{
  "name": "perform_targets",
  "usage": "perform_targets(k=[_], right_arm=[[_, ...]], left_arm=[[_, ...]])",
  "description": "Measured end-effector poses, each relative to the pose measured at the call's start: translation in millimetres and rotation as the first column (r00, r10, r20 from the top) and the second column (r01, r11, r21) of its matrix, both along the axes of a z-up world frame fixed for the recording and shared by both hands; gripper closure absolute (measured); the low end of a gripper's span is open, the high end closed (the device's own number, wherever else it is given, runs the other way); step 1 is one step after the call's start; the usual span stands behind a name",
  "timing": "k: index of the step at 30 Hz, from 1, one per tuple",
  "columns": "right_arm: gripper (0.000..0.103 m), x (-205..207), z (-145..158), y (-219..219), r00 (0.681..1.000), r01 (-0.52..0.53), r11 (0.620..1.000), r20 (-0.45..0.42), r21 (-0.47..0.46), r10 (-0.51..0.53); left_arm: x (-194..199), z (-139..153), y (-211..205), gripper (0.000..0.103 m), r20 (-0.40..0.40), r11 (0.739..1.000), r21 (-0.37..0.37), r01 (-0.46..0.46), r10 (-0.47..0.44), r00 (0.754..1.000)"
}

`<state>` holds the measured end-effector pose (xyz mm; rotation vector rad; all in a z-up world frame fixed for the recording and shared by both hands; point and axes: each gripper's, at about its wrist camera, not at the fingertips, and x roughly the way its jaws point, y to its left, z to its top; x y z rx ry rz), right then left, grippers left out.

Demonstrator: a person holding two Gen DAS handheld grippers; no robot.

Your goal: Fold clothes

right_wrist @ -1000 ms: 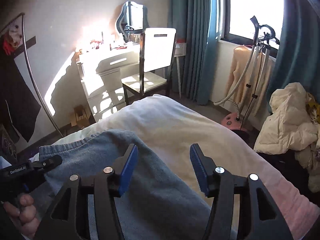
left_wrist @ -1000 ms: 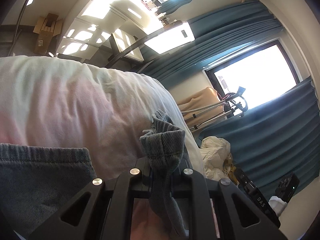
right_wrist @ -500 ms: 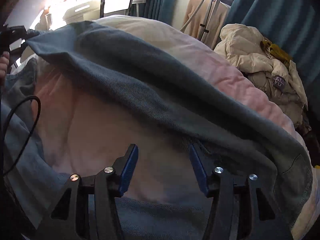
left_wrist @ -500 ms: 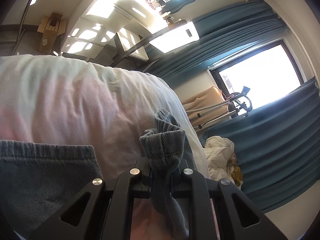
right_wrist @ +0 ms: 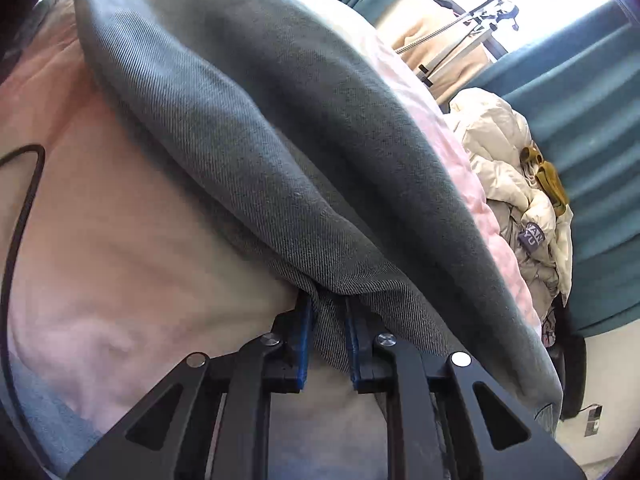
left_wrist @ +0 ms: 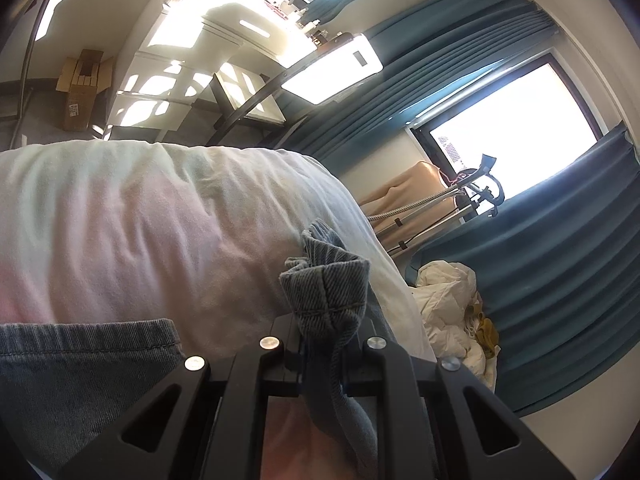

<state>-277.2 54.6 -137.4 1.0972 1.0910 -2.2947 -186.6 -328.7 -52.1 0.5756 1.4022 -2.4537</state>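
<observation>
A blue-grey pair of jeans (right_wrist: 280, 128) lies over a bed with a pale pink cover (right_wrist: 132, 260). My right gripper (right_wrist: 327, 344) is shut on a fold of the denim, which drapes up and away from its blue pads (right_wrist: 304, 340). My left gripper (left_wrist: 326, 344) is shut on a hemmed end of the jeans (left_wrist: 328, 284), bunched upright between its fingers. Another hemmed part of the jeans (left_wrist: 80, 364) lies flat at the lower left of the left wrist view, on the bed cover (left_wrist: 160, 232).
A heap of cream bedding (right_wrist: 512, 184) lies on the floor beside the bed, against teal curtains (left_wrist: 540, 272). A garment steamer stand (left_wrist: 476, 188) is by the window. A white dressing table and chair (left_wrist: 248, 56) stand beyond the bed. A black cable (right_wrist: 20, 208) crosses the cover.
My right gripper has dropped to the jeans and closed from open onto a fold of denim. My left gripper keeps its hold on the hem and has barely moved.
</observation>
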Motion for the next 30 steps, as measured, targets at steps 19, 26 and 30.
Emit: perform_targets(k=[19,26,30], right_arm=[[0.083,92,50,69,0.981,0.119,0.918,0.19,-0.379,-0.048],[0.073,129,47,85,0.963,0.229,0.862,0.237,-0.452,-0.131],[0.067,158,73,114,0.95,0.306,0.775,0.233,-0.553,-0.208]], left_arm=[[5,-30,-18,0.091,0.296,0.962,-0.162,0.221,-0.166,0.941],[14,-11,-1,0.08,0.298,0.925,-0.287,0.247,-0.159,0.941],[39,6,8,0.053,0.248,0.914,-0.342,0.219,-0.137,0.959]])
